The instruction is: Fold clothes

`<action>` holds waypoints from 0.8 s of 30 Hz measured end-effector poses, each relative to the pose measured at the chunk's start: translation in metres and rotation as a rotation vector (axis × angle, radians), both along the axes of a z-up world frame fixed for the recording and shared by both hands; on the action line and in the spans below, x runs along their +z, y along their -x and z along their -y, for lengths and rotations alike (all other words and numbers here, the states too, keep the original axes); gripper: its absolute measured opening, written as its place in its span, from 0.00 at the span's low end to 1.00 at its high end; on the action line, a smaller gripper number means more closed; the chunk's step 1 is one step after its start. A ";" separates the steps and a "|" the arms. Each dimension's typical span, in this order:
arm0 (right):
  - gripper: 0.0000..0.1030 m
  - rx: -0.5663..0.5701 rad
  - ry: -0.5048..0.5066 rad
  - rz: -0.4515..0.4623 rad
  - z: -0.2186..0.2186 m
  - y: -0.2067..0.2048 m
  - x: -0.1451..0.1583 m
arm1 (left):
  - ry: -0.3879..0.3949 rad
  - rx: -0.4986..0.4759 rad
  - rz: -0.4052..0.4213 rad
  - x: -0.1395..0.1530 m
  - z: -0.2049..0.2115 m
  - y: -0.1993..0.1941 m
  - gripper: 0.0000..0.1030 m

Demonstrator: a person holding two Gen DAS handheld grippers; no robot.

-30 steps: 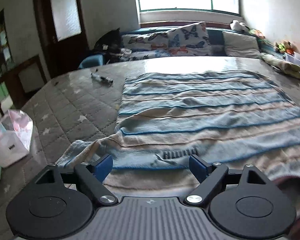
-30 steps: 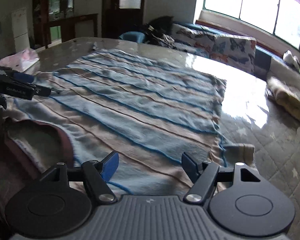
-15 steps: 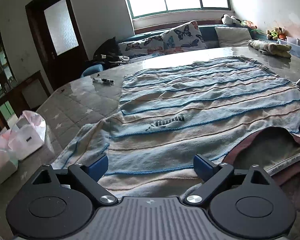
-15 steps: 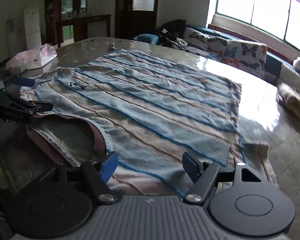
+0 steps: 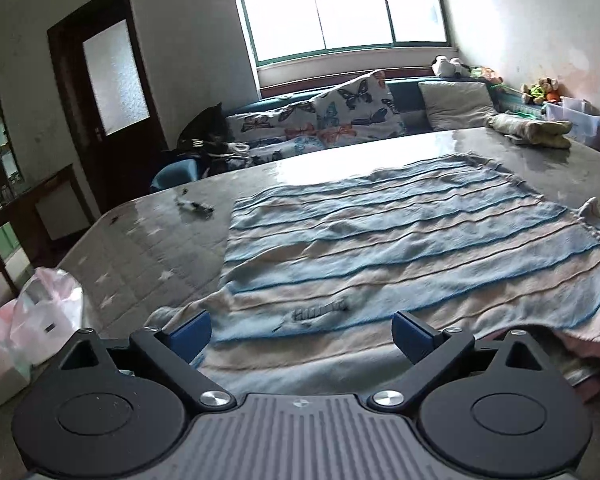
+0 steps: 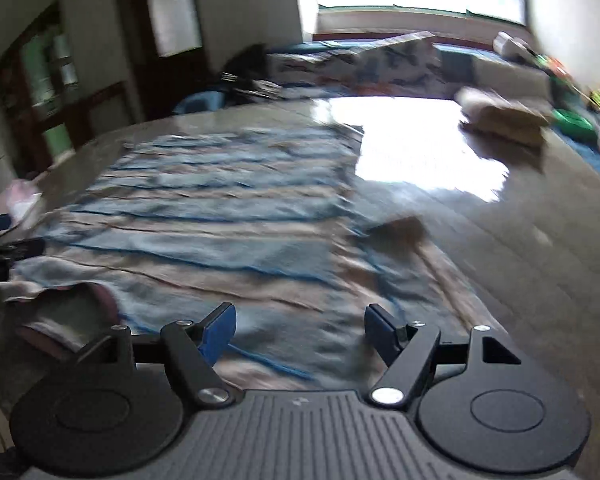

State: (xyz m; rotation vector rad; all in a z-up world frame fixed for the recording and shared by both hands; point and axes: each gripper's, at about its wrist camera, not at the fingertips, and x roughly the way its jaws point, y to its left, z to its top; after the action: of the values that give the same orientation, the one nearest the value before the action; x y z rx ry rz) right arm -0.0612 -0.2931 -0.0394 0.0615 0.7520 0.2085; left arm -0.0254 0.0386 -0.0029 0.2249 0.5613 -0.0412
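Observation:
A blue and beige striped shirt [image 5: 400,240] lies flat on the grey quilted mattress [image 5: 148,240], collar end nearest me, with a small logo [image 5: 320,312] near its left shoulder. My left gripper [image 5: 302,334] is open and empty just above the shirt's left shoulder edge. In the blurred right wrist view the same shirt [image 6: 220,216] spreads ahead, its pink-lined collar [image 6: 80,312] at lower left. My right gripper [image 6: 300,334] is open and empty over the right shoulder. The left gripper's tip [image 6: 4,256] shows at the left edge.
A pink and white plastic bag [image 5: 32,332] sits at the mattress's left edge. A small dark object [image 5: 196,206] lies on the mattress beyond the shirt. A folded beige garment [image 5: 528,130] lies at the far right. Butterfly cushions [image 5: 340,120] and a door [image 5: 112,92] stand behind.
Both grippers have moved over the shirt's collar end, staying open. The right wrist view has swung right and blurred. The left wrist view has dropped back towards the left shoulder.

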 end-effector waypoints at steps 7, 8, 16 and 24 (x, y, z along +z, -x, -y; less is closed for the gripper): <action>0.69 -0.108 -0.008 0.032 0.031 0.013 0.003 | 0.020 -0.051 -0.007 0.005 0.022 -0.014 1.00; 0.69 -0.133 -0.002 0.038 0.036 0.014 0.003 | 0.024 -0.059 -0.008 0.006 0.026 -0.016 1.00; 0.54 -0.288 0.033 0.036 0.062 0.015 -0.005 | 0.041 -0.143 -0.061 0.003 0.062 -0.030 1.00; 0.25 -0.324 0.058 0.047 0.064 0.015 -0.011 | 0.046 -0.221 -0.122 -0.006 0.099 -0.039 1.00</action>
State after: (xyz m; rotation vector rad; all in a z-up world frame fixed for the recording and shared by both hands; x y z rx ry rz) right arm -0.0760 -0.3571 -0.0501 0.1221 0.6905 -0.1202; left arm 0.0139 -0.0602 -0.0090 0.2395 0.6540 -0.2834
